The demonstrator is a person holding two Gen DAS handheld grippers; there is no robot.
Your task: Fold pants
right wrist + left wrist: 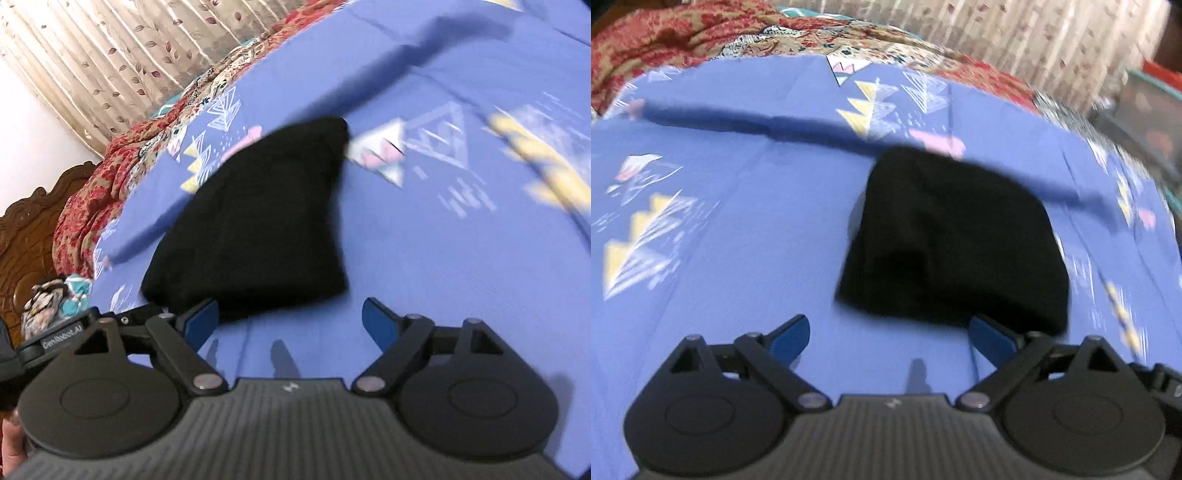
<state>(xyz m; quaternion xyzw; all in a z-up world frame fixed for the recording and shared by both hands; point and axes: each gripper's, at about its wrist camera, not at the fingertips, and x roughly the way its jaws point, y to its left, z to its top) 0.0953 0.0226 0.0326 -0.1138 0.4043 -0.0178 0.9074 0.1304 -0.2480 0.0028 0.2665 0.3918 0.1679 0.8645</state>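
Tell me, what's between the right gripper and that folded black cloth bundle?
Only bare blue patterned bedsheet, seen in the right wrist view, separates the open right gripper from the black pants.

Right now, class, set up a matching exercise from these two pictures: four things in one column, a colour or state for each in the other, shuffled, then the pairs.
Things:
1. pants
2. sheet
3. curtain
4. left gripper

Colours or states:
A. blue with triangles
B. open, holding nothing
C. black, folded small
D. beige with a leaf print

Pairs: 1-C, 2-A, 3-D, 4-B
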